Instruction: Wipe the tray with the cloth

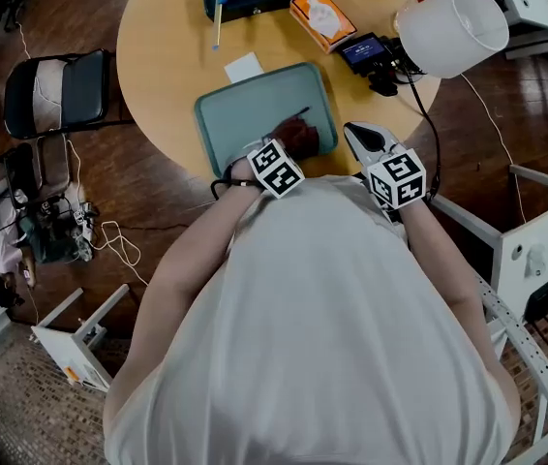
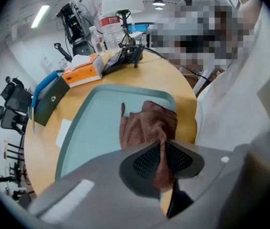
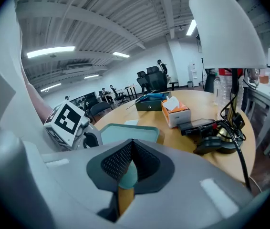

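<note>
The left gripper's [image 2: 164,150] jaws pinch the reddish-brown terry cloth [image 2: 147,123] on the teal rectangular tray [image 2: 92,128]. The right gripper's [image 3: 132,149] jaws sit closed beside it.

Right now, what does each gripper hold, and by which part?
The left gripper pinches the brown cloth by a bunched edge, the rest lying on the tray. The right gripper appears to clamp the tray's rim at its near right corner.

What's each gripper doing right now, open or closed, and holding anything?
Left gripper: closed on the cloth.
Right gripper: closed, apparently holding nothing.
</note>
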`<state>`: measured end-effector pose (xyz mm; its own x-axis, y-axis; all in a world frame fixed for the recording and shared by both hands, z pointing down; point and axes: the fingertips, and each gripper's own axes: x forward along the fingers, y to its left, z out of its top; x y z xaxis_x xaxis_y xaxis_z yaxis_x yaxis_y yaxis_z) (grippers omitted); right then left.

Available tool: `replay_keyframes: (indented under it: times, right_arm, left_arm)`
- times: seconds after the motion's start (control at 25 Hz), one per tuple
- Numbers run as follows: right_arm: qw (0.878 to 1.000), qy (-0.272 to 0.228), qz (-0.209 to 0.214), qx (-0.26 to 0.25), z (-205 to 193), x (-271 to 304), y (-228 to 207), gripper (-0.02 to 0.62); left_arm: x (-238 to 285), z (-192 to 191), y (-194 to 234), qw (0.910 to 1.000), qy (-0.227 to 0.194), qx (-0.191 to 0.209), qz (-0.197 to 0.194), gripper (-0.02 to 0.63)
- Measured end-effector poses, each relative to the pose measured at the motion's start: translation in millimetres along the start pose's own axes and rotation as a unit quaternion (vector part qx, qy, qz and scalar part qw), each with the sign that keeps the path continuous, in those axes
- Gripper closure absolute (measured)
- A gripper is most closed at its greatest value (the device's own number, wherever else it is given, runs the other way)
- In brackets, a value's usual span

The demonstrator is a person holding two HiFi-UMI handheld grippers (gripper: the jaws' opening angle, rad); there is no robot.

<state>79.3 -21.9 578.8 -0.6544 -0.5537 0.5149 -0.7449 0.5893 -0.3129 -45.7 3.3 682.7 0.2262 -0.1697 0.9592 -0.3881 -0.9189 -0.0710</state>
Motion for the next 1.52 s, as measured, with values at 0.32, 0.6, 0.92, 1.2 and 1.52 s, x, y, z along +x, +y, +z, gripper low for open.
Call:
replay_keyframes:
  times: [0.32,0.6,0.92,1.2,1.52]
  right_arm:
    - [1.000,0.006,0.012,-0.011,-0.4,7.9,13.7,0.594]
    - [1.000,0.008,0.015,-0.016,-2.5,8.9,20.4,0.593]
    - [1.000,0.006,0.009,-0.015,-1.9,3.9,18.5,0.592]
    - [1.000,0.005,0.004,-0.010,-4.4,0.0,14.6,0.593]
    - [1.000,0.003,-0.001,-0.003,-5.0,-3.1,9.3,0.592]
  left_arm:
    - [-22.3,-89.7,22.1,0.9978,0.032,-0.041,0.040,0.245]
    - [-31.5,-132.7,32.0,0.9956,0.049,-0.057,0.055,0.245]
    - [-33.2,-142.1,52.7,0.9926,0.055,-0.070,0.082,0.245]
    - [-41.2,-145.6,101.9,0.9858,0.063,-0.076,0.136,0.245]
    - [-30.4,-102.3,84.6,0.9921,0.038,-0.040,0.112,0.245]
